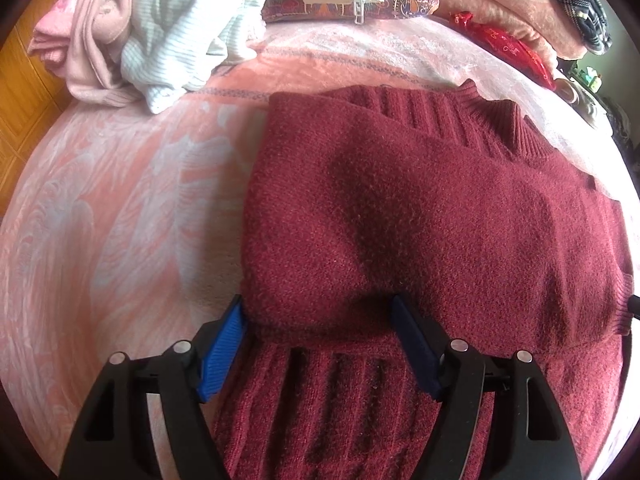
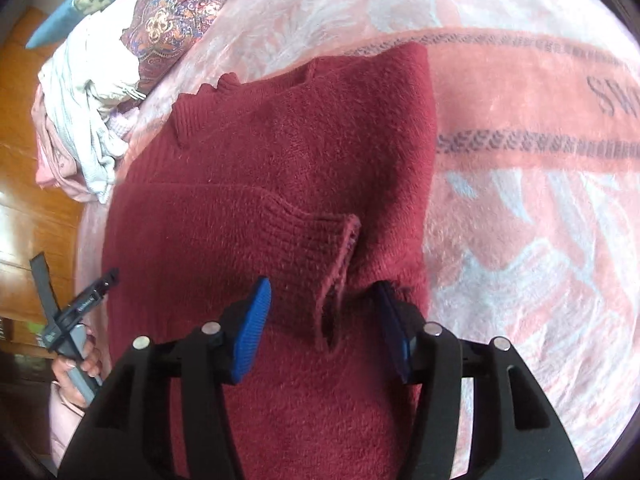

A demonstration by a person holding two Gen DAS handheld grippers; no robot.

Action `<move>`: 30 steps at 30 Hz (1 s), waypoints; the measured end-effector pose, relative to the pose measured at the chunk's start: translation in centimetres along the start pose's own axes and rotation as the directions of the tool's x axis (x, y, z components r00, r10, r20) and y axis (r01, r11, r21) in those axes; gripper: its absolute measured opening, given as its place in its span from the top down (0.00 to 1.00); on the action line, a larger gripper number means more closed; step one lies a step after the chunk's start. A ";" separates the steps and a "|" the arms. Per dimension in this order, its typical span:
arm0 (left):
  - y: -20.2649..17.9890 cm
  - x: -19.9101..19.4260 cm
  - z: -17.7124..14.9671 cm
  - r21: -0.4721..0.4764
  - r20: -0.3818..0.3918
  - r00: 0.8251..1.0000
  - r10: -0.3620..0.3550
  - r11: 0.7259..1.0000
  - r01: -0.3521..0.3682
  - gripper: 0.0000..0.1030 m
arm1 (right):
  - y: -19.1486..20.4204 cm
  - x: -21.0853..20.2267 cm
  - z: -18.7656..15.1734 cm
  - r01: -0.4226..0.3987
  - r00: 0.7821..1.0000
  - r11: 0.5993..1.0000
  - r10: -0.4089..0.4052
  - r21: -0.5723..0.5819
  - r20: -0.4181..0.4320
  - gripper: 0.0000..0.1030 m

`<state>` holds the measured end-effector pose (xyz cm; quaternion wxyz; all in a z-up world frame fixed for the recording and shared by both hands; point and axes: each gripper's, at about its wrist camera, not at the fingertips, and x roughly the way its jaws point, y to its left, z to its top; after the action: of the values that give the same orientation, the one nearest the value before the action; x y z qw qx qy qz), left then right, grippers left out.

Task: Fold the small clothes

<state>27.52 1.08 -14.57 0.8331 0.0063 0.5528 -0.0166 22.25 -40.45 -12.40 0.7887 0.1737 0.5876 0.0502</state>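
Sweater in maroon knit lies partly folded on your pink blanket. Your left gripper spreads wide at its folded edge; your right gripper gapes around the ribbed cuff, unclamped.

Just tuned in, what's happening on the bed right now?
A person is folding a dark red knit sweater spread on a pink blanket. Both sleeves are already folded in across the body; one cuff lies near the middle. The left hand-held gripper and the right hand-held gripper are both open, jaws straddling the sweater's near edge, gripping nothing yet. A pile of pale clothes waits at the far side.
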 end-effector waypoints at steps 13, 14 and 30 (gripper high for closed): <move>0.3 -0.1 -0.4 -0.002 -0.001 1.000 -0.016 1.000 0.016 0.26 | 3.6 -1.2 -0.4 0.129 0.991 0.983 -0.124 -0.132 0.042 0.66; 0.3 -0.1 -0.4 -0.002 -0.001 1.000 -0.014 1.000 0.014 0.26 | 3.6 -0.9 -0.3 0.110 0.994 0.987 -0.107 -0.115 0.027 0.66; 0.3 0.3 -0.5 0.017 -0.008 1.000 -0.029 0.999 0.029 0.23 | 2.5 0.8 -1.2 0.124 0.992 0.991 -0.125 -0.052 -0.023 0.92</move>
<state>27.22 1.35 -15.03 0.8305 0.0054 0.5560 -0.0334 21.66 -37.59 -12.58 0.7867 0.1162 0.6060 0.0179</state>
